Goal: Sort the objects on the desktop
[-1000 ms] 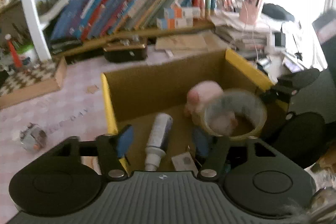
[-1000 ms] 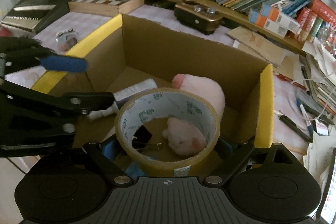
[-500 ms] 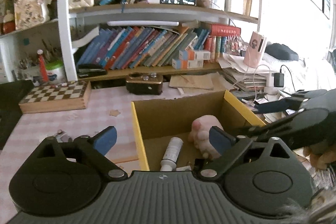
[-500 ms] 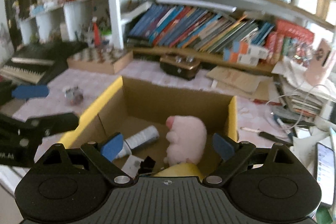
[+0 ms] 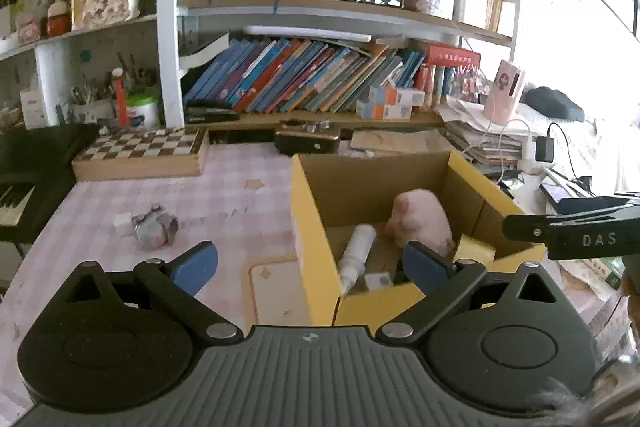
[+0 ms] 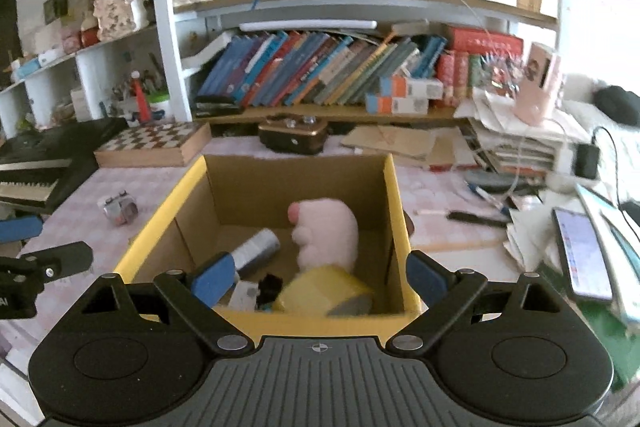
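You are holding both tools spread and empty: left tool (image 5: 308, 265), right tool (image 6: 318, 281). The small metal object (image 5: 154, 227) is lying left of the box (image 5: 310, 227) on the bench (image 5: 224, 203); it looks rigid, light and slippery, so pinch across its middle.

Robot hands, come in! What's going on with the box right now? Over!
Left gripper and right gripper open, empty. Tape roll in the cardboard box beside pink plush. Nothing blocking.

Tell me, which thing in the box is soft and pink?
The pink plush toy, standing by the right wall of the cardboard box. The white tube beside it is hard and lies flat.
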Demonstrator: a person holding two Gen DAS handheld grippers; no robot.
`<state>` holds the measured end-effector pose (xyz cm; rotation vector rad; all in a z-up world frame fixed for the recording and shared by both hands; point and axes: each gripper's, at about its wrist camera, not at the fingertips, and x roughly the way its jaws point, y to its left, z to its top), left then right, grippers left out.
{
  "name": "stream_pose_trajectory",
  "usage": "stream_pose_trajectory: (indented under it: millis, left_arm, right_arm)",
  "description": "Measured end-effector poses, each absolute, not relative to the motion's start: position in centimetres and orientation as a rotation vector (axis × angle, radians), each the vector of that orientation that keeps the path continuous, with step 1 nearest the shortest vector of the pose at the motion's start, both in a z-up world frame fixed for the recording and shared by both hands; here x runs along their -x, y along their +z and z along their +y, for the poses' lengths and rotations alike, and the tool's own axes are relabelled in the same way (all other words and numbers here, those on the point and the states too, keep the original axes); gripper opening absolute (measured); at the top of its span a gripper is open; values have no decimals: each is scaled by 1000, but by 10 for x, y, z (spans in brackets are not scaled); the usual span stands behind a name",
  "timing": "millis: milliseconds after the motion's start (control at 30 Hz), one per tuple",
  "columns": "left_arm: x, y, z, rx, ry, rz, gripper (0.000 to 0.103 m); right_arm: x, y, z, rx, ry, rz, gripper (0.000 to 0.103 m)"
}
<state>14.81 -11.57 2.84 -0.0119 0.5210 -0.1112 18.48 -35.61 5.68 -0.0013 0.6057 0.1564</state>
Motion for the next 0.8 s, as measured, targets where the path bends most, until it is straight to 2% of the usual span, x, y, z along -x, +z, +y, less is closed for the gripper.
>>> stream_pose_trajectory:
  millis: [567, 800]
  left_arm:
    - [-87, 12, -64, 5, -117, 528, 100]
    - [-70, -1, -47, 1, -126, 586, 101]
  right_arm:
    - [-100, 23, -298, -44, 53, 685, 94]
    - [-77, 12, -271, -42, 41, 725, 94]
